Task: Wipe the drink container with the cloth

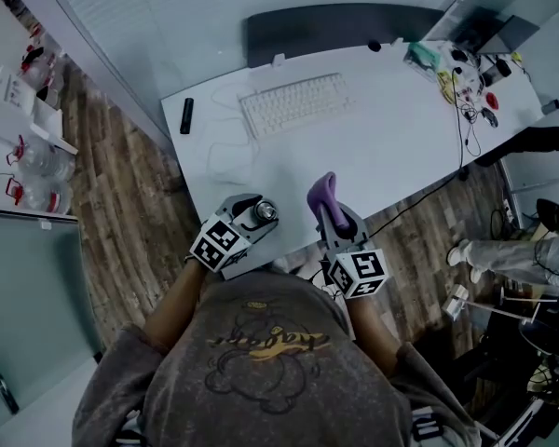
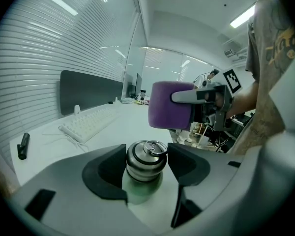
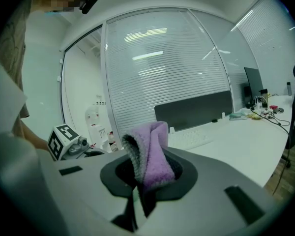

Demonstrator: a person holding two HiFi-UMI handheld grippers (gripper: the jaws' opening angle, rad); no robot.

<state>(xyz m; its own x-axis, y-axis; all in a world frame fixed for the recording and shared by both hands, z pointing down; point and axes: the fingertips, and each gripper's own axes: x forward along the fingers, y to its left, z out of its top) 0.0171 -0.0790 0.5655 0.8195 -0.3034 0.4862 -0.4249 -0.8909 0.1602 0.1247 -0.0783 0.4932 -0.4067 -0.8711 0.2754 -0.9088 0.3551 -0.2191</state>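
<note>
Pointing downward, left claw [image 2: 146,170] clamps drink container [image 2: 145,156] cap; right claw [image 3: 148,175], near level, pinches purple cloth [image 3: 151,151].

Drink container [image 2: 145,162]: lower body hidden behind the left gripper [image 2: 146,154]; cloth [image 3: 150,154]: lower end buried between the right gripper's [image 3: 146,173] jaws; clutter [image 1: 466,77] at the table's [image 1: 391,147] far end too small to identify.

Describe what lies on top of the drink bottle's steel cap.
A small metal ring lies on the steel cap. The cap covers the drink bottle's mouth, hiding its contents.
</note>
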